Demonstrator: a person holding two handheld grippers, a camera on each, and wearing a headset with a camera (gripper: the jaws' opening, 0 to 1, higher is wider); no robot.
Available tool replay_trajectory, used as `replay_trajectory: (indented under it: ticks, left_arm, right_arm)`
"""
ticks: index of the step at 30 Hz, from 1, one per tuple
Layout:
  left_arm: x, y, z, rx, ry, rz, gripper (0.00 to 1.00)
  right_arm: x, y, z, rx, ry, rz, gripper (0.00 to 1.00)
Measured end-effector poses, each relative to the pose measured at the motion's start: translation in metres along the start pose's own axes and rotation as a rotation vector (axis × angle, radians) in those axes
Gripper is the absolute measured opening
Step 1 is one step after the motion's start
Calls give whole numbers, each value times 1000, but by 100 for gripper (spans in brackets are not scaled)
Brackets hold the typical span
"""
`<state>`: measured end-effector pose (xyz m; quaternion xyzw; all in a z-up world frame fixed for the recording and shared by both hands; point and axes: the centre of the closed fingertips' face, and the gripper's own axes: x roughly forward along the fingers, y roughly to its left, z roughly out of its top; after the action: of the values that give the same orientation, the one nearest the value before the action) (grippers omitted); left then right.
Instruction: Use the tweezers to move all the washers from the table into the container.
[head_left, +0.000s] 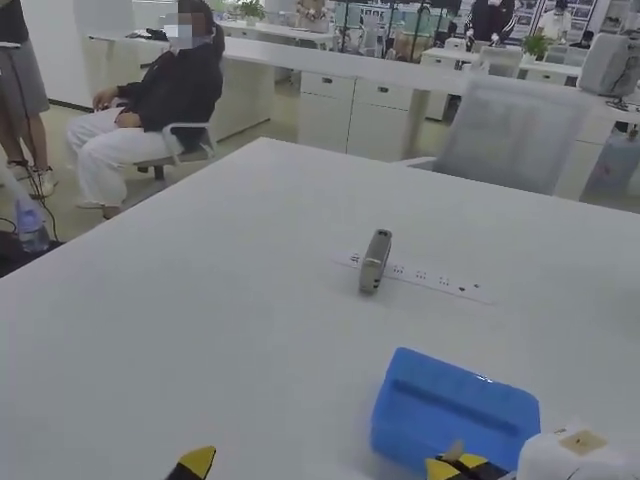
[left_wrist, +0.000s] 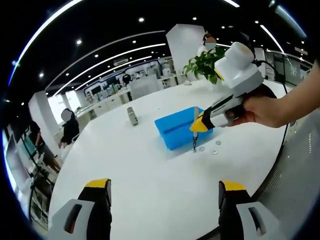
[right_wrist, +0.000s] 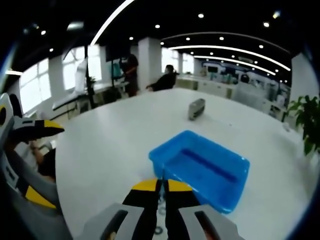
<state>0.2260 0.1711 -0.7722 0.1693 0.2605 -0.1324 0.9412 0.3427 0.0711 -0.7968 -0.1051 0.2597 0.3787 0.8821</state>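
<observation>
The blue container (head_left: 455, 410) (left_wrist: 180, 130) (right_wrist: 200, 167) stands on the white table (head_left: 250, 300). Three small washers (left_wrist: 215, 151) lie on the table just beside it. My right gripper (left_wrist: 200, 125) (right_wrist: 162, 186), held in a hand, is shut on the thin tweezers (left_wrist: 194, 137), which point down with their tip at the table next to the washers. My left gripper (left_wrist: 164, 186) is wide open with nothing between its jaws, and hangs over the table short of the container. Yellow jaw tips of the left gripper (head_left: 195, 462) and right gripper (head_left: 455, 467) poke in at the bottom edge.
A grey adapter (head_left: 375, 260) (left_wrist: 132, 116) (right_wrist: 196, 108) sits upright in a white power strip (head_left: 440, 280) beyond the container. A person sits on a chair (head_left: 150, 110) past the table's far left edge. An office chair (head_left: 510, 130) stands at the far side.
</observation>
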Motion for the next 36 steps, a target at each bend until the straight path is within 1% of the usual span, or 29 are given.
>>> replay_trajectory:
  ticks: [3, 5, 11, 12, 14, 17, 19, 23, 29, 33, 36]
  left_arm:
    - [0, 0, 1, 2, -5, 0, 91]
    - [0, 0, 1, 6, -5, -1, 91]
    - [-1, 1, 2, 7, -10, 5, 90]
    - [-1, 1, 2, 9, -12, 5, 90]
    - [-1, 1, 2, 15, -11, 7, 90]
    - [-1, 1, 2, 22, -13, 7, 89]
    - [-1, 1, 2, 27, -12, 8, 89]
    - [0, 2, 2, 24, -14, 9, 89]
    - [0, 2, 3, 25, -17, 7, 89]
    - [0, 2, 2, 26, -14, 8, 89]
    - [1, 2, 1, 28, -11, 5, 89]
  right_arm:
    - [1, 2, 0, -9, 24, 14, 0]
    - [0, 2, -1, -22, 43, 13, 0]
    - [-3, 2, -5, -29, 69, 5, 0]
    - [-4, 2, -6, -27, 79, 7, 0]
    - [-3, 1, -6, -51, 104, 6, 0]
    - [-2, 1, -5, -38, 121, 11, 0]
    - [-1, -1, -5, 3, 137, 14, 0]
    - [-2, 0, -3, -4, 149, 32, 0]
    - [-12, 2, 4, -14, 135, 59, 0]
    - [-20, 4, 16, 7, 100, 77, 0]
    - [-25, 3, 30, 25, 60, 87, 0]
